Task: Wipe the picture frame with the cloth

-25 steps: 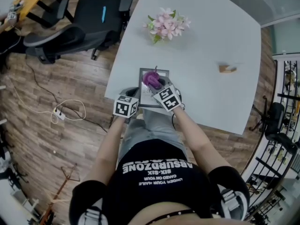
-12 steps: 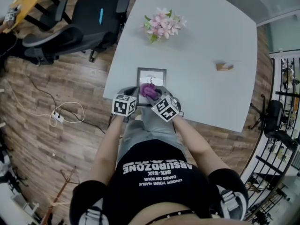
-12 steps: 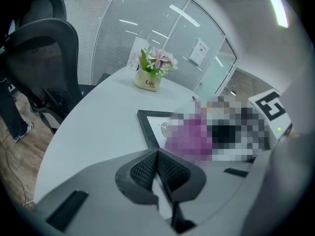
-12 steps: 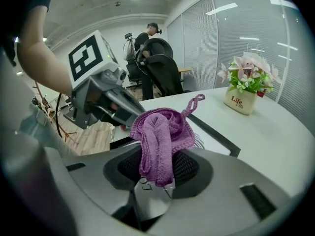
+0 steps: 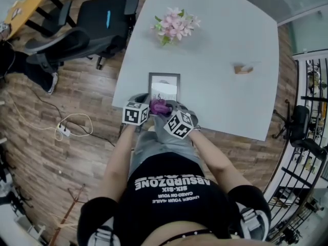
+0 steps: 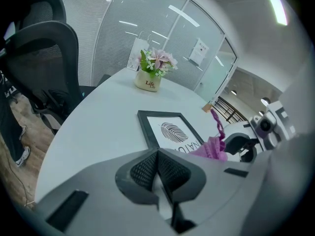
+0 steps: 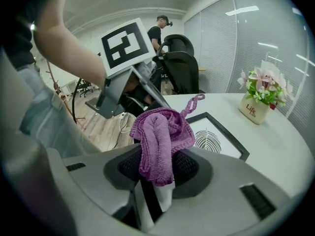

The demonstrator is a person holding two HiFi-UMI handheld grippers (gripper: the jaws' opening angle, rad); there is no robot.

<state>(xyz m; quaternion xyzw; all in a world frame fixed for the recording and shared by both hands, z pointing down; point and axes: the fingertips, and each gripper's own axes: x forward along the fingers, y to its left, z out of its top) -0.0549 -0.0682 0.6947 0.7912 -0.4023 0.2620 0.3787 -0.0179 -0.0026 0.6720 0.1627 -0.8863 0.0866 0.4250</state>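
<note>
A dark picture frame (image 5: 164, 87) with a leaf print lies flat on the white table (image 5: 220, 60) near its front edge; it also shows in the left gripper view (image 6: 170, 130) and the right gripper view (image 7: 216, 136). My right gripper (image 5: 163, 108) is shut on a purple cloth (image 7: 160, 139), held at the frame's near end; the cloth (image 5: 159, 106) bunches up over its jaws. My left gripper (image 5: 144, 106) is shut with nothing in it, close beside the frame's near left corner.
A pot of pink flowers (image 5: 173, 25) stands at the table's far left. A small brown object (image 5: 242, 69) lies to the right. Black office chairs (image 5: 77, 29) stand on the wood floor left of the table, and a black rack (image 5: 307, 137) is at the right.
My right gripper has drawn the purple cloth back along the frame toward me, from the picture's middle to its near end. The left gripper has stayed put.
</note>
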